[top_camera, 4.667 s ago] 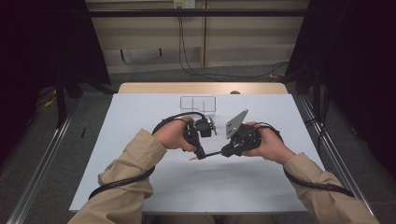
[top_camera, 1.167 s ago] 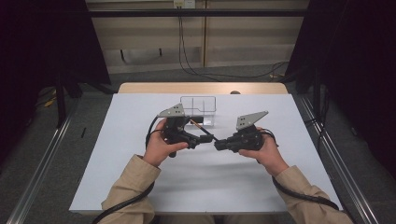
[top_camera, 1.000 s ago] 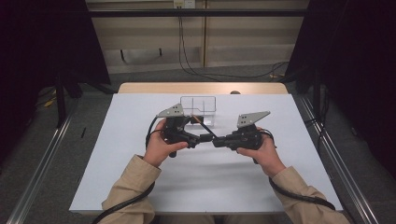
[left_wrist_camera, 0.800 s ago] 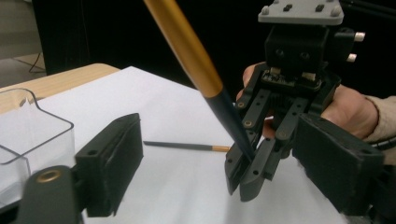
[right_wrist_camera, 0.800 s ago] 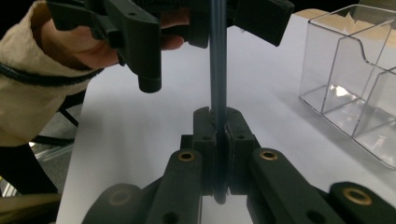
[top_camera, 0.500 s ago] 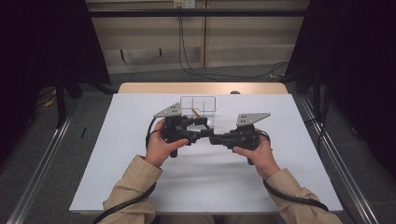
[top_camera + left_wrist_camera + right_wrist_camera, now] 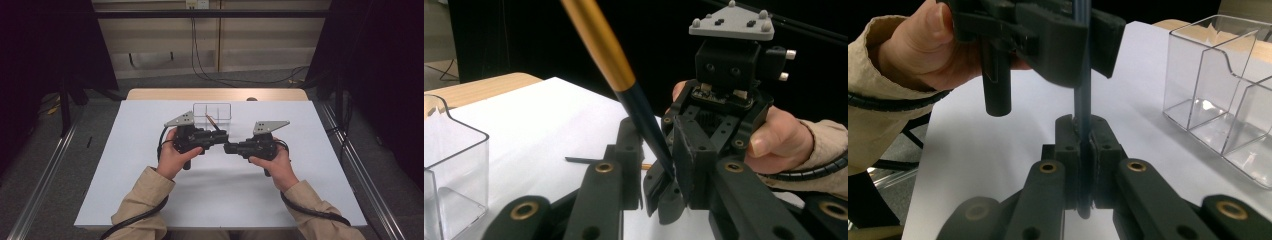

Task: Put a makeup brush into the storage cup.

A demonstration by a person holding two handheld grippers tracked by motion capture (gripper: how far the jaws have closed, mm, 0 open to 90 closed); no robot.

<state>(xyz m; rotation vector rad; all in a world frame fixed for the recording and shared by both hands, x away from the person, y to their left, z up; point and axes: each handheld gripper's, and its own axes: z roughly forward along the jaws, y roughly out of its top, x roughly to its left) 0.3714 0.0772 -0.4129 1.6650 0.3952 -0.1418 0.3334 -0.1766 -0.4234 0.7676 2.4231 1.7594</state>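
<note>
Lab test bench: white-topped table (image 7: 150, 190), black curtains (image 7: 45, 60), floor cables (image 7: 200, 60).

Left claw (image 7: 220, 137) has closed around the pen (image 7: 624, 85).

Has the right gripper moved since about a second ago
Yes. The right gripper has slid left, ending nearer the clear organizer, and now meets the left gripper at the pen.

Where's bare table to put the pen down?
Bare white table lies left of the left gripper, right of the right gripper, and near the front edge. It is crowded mid-table, where both grippers meet at the pen before the clear organizer.
</note>
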